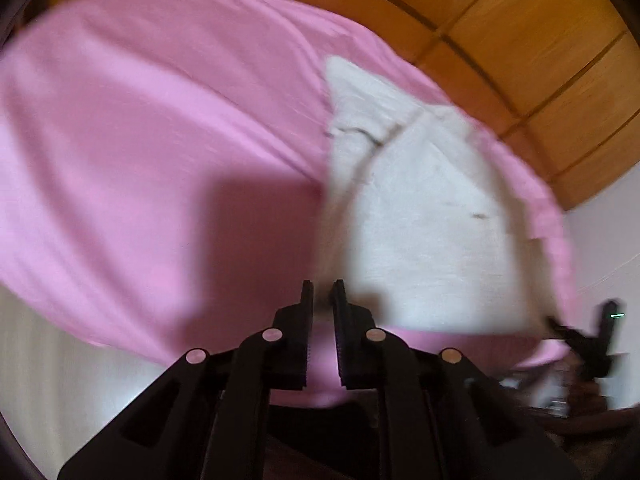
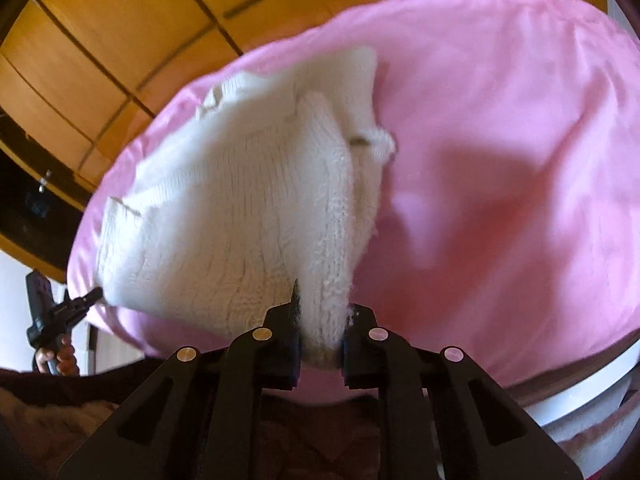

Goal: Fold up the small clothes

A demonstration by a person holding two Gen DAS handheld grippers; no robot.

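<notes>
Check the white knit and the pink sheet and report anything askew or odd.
The white knit garment is bunched and creased, not flat, gripped at two edges by the left gripper and right gripper. The pink sheet is wrinkled. No damage.

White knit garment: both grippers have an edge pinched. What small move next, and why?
Probably carry both held corners forward together and lay them over the far part. The left gripper and right gripper each pinch the white knit garment, whose far part lies on the pink sheet.
</notes>
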